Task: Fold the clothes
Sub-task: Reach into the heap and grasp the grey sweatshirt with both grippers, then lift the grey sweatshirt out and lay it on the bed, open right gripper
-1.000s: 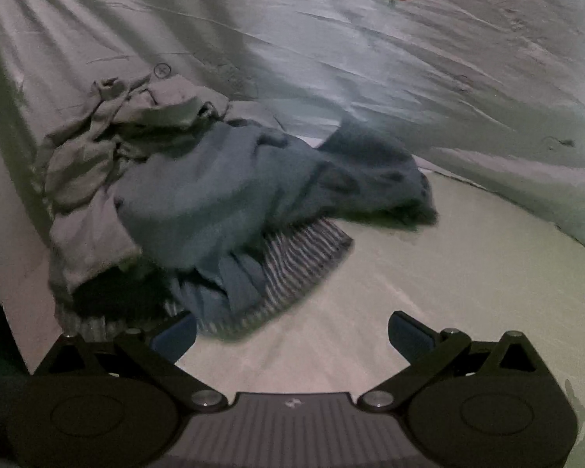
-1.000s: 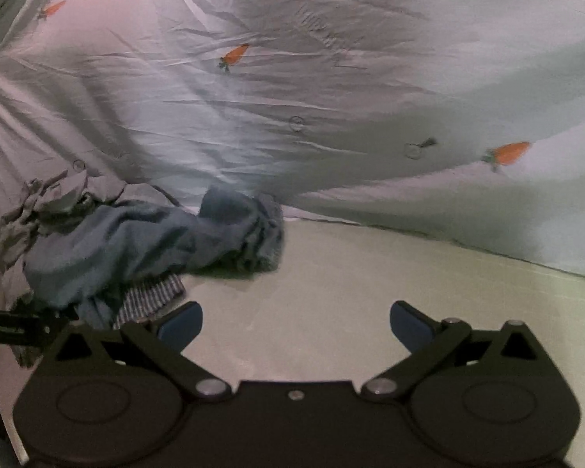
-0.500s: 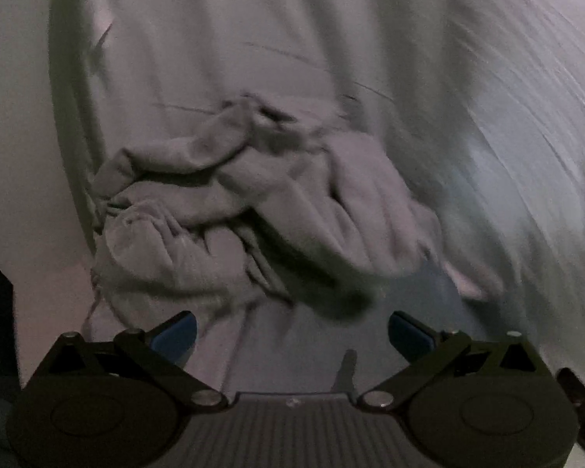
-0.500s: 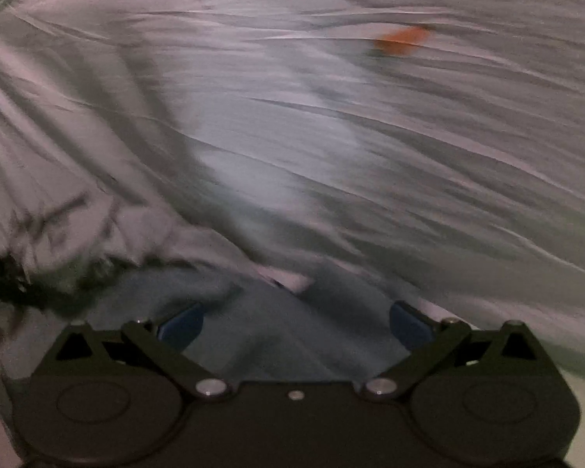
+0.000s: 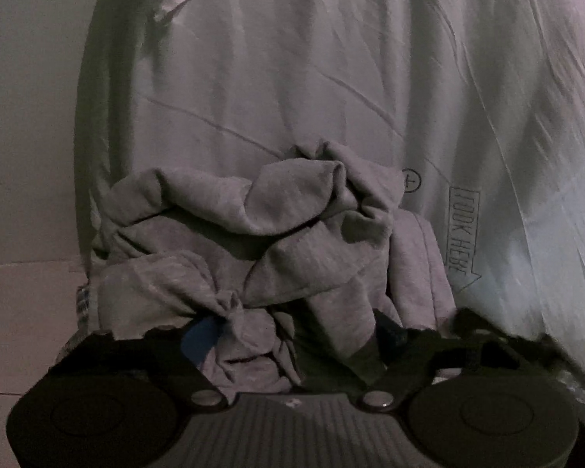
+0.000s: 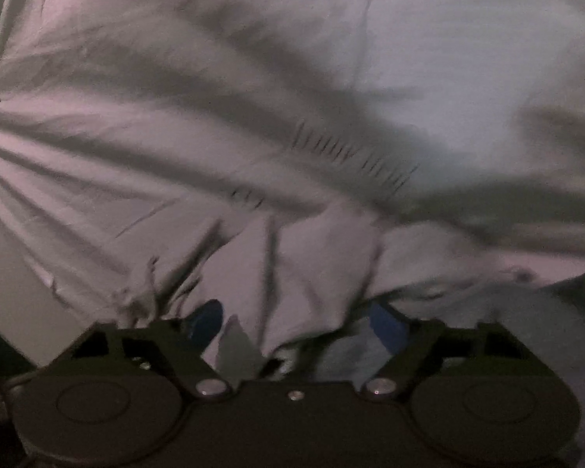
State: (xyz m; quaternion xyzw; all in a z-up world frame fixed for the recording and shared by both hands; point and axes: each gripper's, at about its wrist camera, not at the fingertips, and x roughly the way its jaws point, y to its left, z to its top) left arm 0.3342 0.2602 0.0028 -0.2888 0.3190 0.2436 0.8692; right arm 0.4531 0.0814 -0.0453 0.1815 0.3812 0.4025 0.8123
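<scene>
Grey garment (image 5: 292, 234) crumpled, bunched between closing left hand-held gripper (image 5: 292, 339) jaws

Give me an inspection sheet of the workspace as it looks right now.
Surface: pale surface, bare strip at left.
Job's things: crumpled grey fabric garment; blue-grey cloth.
Clutter: nothing seen.
Grippers: left tool closing, grey folds between pads; right tool closing, cloth between pads.
Cables: nothing seen.
Surroundings: wrinkled pale printed sheet behind the garment.
</scene>
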